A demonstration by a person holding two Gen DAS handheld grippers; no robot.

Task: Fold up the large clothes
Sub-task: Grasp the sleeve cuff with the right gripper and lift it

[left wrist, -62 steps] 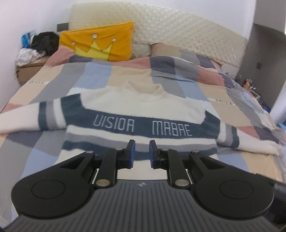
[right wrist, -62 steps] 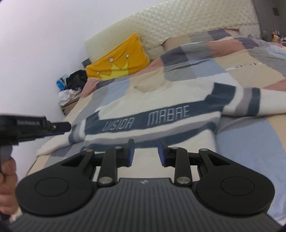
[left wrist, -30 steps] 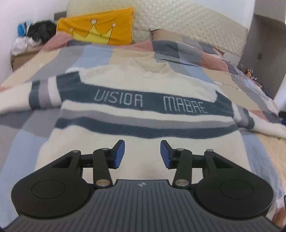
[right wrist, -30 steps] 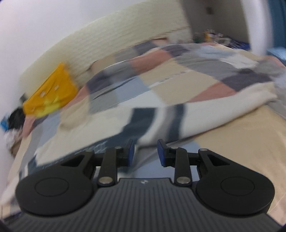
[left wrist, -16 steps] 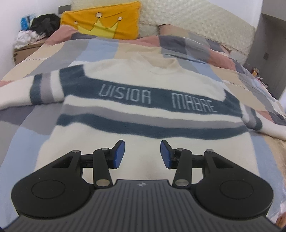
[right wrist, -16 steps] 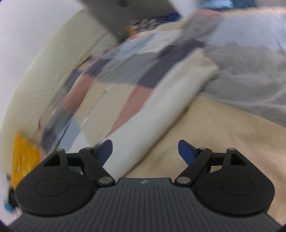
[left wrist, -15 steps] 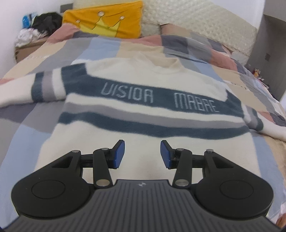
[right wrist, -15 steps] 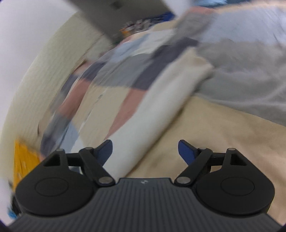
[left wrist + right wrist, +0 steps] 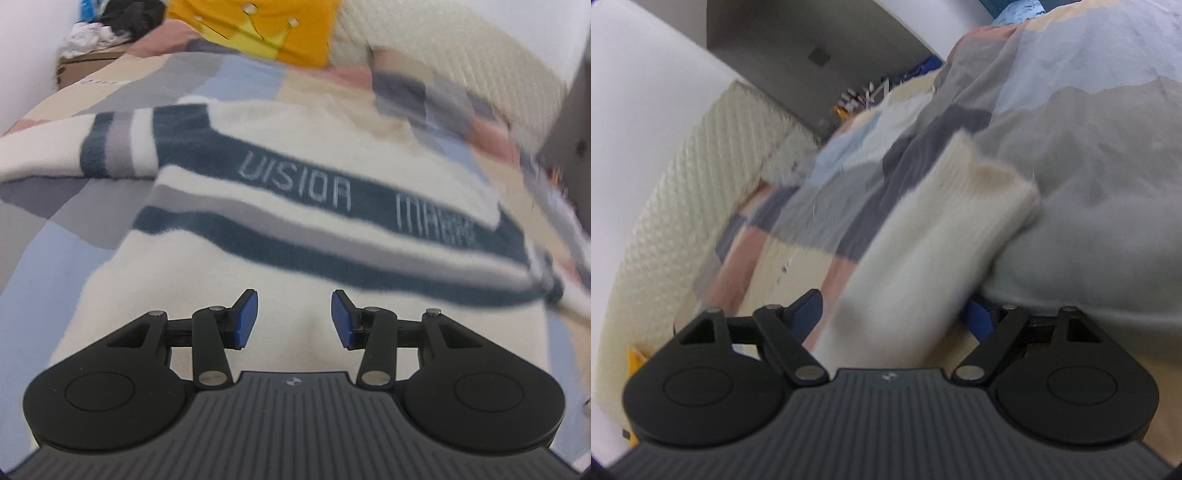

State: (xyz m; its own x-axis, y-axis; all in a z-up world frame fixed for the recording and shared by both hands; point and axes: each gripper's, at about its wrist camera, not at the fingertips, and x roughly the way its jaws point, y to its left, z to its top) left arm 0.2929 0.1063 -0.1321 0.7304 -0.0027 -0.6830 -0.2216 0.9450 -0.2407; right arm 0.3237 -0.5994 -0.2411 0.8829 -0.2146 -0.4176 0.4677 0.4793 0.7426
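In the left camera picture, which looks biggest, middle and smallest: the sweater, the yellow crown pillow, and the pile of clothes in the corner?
1. Sweater, by far the biggest, though it lies nearest the camera.
2. Crown pillow, partly cut off at the top.
3. Clothes pile, smallest; it is far off, so its true size is unsure.

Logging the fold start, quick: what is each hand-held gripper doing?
Left hand-held gripper: open, empty, over the sweater.
Right hand-held gripper: open, just widened, straddling the sleeve.

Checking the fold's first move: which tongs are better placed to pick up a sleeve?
Right. The right tongs stand open around the cream sleeve, near its cuff. The left tongs hover open over the sweater's body, holding nothing.
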